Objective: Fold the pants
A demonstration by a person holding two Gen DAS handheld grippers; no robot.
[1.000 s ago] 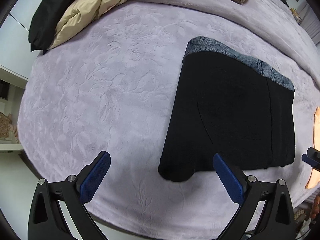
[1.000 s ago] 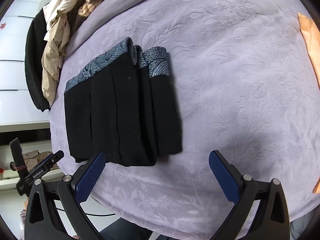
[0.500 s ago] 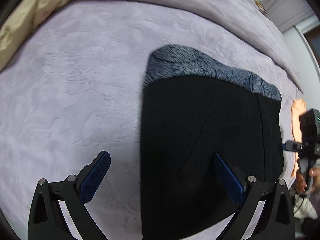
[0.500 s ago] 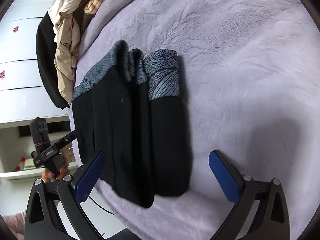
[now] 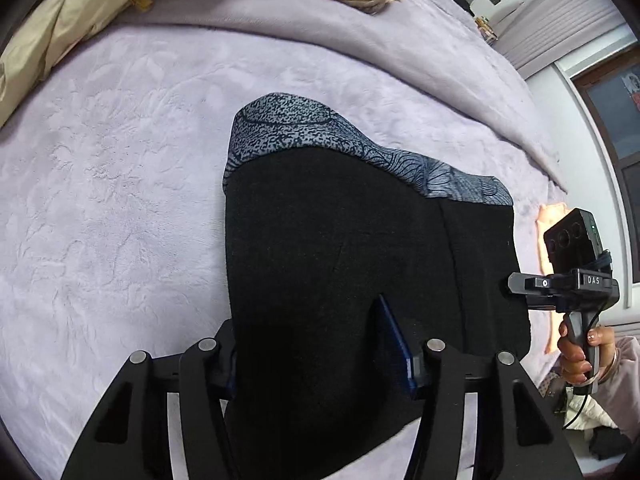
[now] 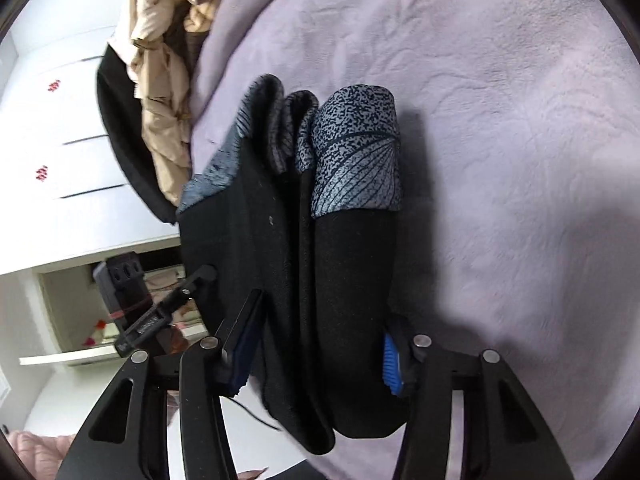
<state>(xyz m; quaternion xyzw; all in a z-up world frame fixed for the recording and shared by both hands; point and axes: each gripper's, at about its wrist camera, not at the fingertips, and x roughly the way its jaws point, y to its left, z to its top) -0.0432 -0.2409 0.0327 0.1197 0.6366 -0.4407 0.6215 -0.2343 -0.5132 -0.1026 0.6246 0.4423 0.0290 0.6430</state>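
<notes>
Folded black pants (image 5: 340, 240) with a grey-blue patterned band (image 5: 300, 132) lie on a lavender blanket (image 5: 120, 200). My left gripper (image 5: 312, 356) points down on their near left part. Its jaws are closing, with one pad tucked at the stack's left edge and the other pressed on top of the black fabric. In the right wrist view, the pants (image 6: 344, 280) show as several stacked layers. My right gripper (image 6: 320, 356) straddles their near end, its jaws closing and both blue pads against the fabric.
Beige and black clothes (image 5: 60, 20) are piled at the far side of the bed. The right gripper's body and a hand (image 5: 580, 352) are at the pants' right edge. An orange cloth (image 5: 548, 220) lies beyond. White drawers (image 6: 60, 140) stand past the bed's edge.
Both grippers have come down and in onto the pants. Their jaws stood wide and empty before and have narrowed onto the folded fabric.
</notes>
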